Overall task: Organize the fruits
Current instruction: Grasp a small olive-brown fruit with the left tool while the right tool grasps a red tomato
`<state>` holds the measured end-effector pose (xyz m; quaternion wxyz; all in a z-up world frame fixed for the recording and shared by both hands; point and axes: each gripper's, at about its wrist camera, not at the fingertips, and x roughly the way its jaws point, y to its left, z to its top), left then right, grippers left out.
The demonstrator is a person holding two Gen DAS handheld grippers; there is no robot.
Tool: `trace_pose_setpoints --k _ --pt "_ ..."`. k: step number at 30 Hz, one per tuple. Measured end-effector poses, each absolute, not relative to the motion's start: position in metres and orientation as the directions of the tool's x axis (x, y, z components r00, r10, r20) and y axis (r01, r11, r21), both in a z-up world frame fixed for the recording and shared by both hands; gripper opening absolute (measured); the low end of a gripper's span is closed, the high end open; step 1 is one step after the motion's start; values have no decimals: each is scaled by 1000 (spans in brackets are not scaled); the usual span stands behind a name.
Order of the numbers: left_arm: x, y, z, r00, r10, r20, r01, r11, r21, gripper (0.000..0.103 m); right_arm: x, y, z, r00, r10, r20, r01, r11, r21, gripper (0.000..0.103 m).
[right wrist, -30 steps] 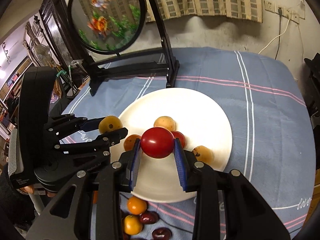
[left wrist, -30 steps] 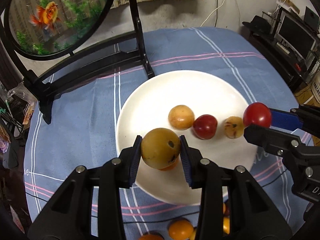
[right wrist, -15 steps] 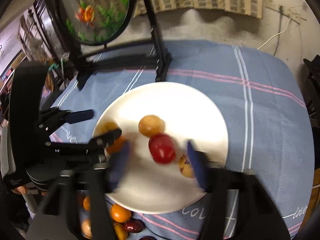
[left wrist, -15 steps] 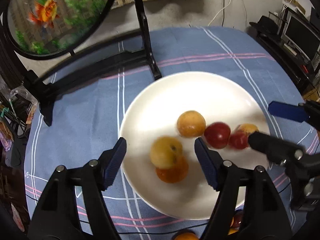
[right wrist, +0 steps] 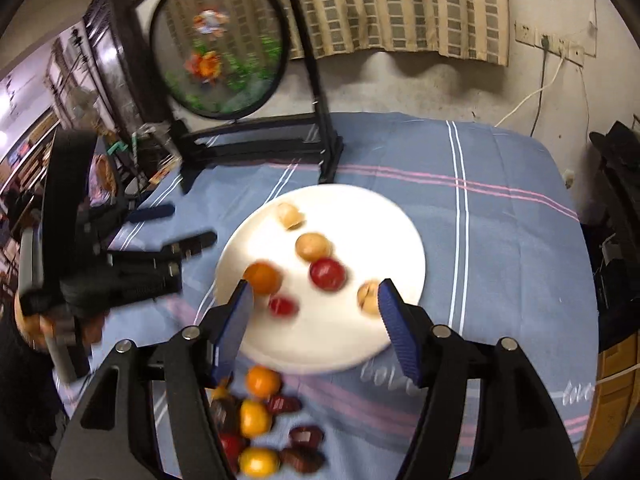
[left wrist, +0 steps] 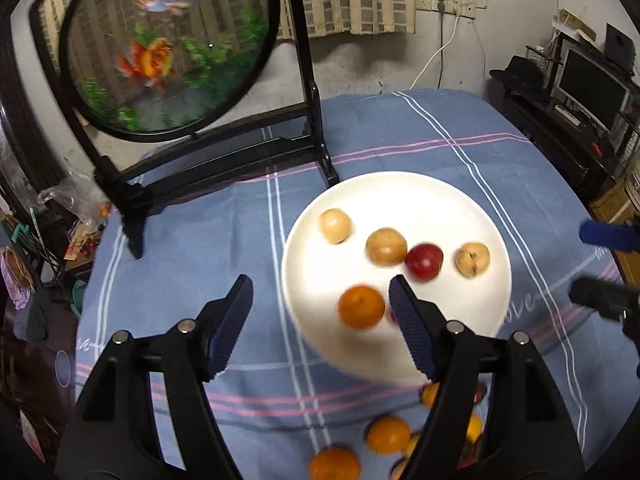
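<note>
A white plate [left wrist: 400, 200] [right wrist: 360, 216] on the blue striped cloth holds several fruits: two pale yellow ones [left wrist: 335, 225] [left wrist: 386, 247], a red one [left wrist: 424, 262], a spotted yellow one [left wrist: 473, 259] and an orange one [left wrist: 361, 306]. A small red fruit [right wrist: 282, 306] lies beside the orange one [right wrist: 262, 278]. My left gripper [left wrist: 319, 280] [right wrist: 180, 226] hovers open over the plate's near-left rim, nothing between its pads. My right gripper [right wrist: 317, 284] [left wrist: 592, 266] is open above the plate's near side, also holding nothing.
Loose orange fruits [left wrist: 388, 434] [right wrist: 262, 382] and dark red ones [right wrist: 304, 436] lie on the cloth near the front edge. A round fish-painted screen [left wrist: 164, 52] [right wrist: 218, 48] on a black stand occupies the back left. A monitor and shelf [left wrist: 592, 88] stand off to the right.
Both grippers opened, dropping the yellow fruit and the red fruit onto the plate, then drew back and up. The released fruits rolled across the plate.
</note>
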<state>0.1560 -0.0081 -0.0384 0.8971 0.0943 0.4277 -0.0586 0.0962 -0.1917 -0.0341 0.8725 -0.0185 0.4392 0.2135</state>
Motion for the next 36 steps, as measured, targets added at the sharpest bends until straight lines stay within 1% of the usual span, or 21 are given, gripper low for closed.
trace_pose_setpoints --k 2,5,8,9,10,11,15,17,19,21,26,32,33,35,36 --pt "136 -1 -35 631 -34 -775 188 976 111 72 68 -189 -39 506 353 -787 -408 902 142 65" --pt "111 8 -39 621 -34 -783 182 978 102 72 17 -181 -61 438 380 -815 -441 881 173 65" --pt "81 19 -52 586 -43 -809 184 979 82 72 -34 -164 -100 338 385 -859 -472 859 199 65" --pt "75 21 -57 574 -47 -817 189 979 77 72 -43 -158 -111 310 380 -872 -478 855 202 63" --pt "65 23 -63 558 -50 -828 194 979 71 72 -51 -153 -123 279 369 -887 -478 854 205 58" --pt "56 25 -68 548 -56 -835 198 978 64 72 -56 -149 -131 263 359 -895 -475 856 204 54" --pt "24 32 -87 495 -88 -864 217 976 25 72 -57 -139 -153 249 354 -902 -438 871 221 51" --pt "10 35 -96 466 -101 -879 227 974 9 72 -52 -132 -159 252 352 -901 -427 876 223 48" --pt "-2 35 -105 437 -111 -892 242 970 -2 72 -46 -128 -163 260 348 -901 -416 882 221 43" --pt "-11 31 -113 418 -115 -901 259 966 -3 72 -41 -125 -166 270 355 -895 -412 883 226 33" --pt "-21 11 -130 375 -156 -914 305 952 -38 72 -45 -137 -151 282 378 -882 -408 879 246 31" --pt "-15 -17 -152 333 -182 -925 327 942 -67 72 -46 -173 -140 315 355 -880 -341 908 244 31" --pt "-13 -21 -156 336 -176 -925 326 943 -61 69 -47 -175 -141 316 355 -880 -333 910 248 31" --pt "-10 -27 -159 330 -178 -927 328 942 -64 58 -49 -177 -143 315 355 -880 -318 913 255 31" --pt "-7 -30 -163 318 -182 -931 328 942 -72 44 -49 -178 -144 314 354 -881 -312 915 257 31"
